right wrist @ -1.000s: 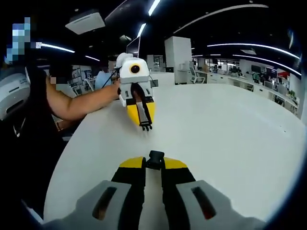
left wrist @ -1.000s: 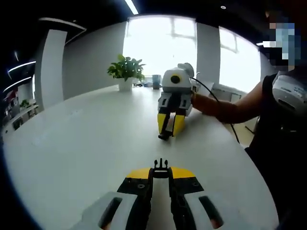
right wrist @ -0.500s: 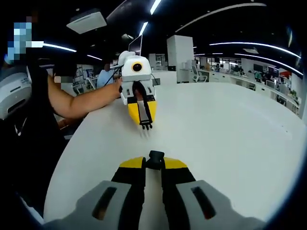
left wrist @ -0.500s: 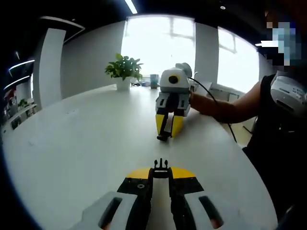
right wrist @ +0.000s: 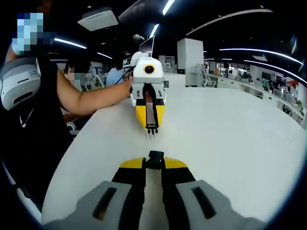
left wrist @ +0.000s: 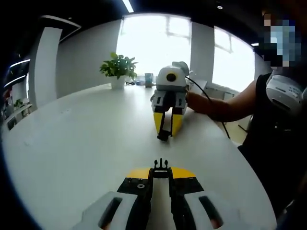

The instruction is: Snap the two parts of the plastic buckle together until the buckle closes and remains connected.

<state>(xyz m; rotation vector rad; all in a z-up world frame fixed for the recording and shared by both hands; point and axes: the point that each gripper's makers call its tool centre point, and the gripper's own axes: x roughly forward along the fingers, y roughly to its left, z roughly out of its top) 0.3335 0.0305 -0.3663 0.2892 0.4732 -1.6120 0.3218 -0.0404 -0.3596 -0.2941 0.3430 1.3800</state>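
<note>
we see a smooth white table (left wrist: pixel 72 143) with a soft matt sheen. both buckle parts, the pronged part (left wrist: pixel 160 165) and the socket part (right wrist: pixel 155 156), look like black plastic, a little glossy. the jaws look like matt yellow and black plastic.

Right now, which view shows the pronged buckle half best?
Left gripper view: the pronged buckle half sits close between the left gripper tips, prongs clear. In the right gripper view it is farther off, small, pointing toward the camera.

Open-plan office — desks and chairs (right wrist: pixel 204 79), strip lights (right wrist: pixel 254 49), potted plant (left wrist: pixel 116 68).
</note>
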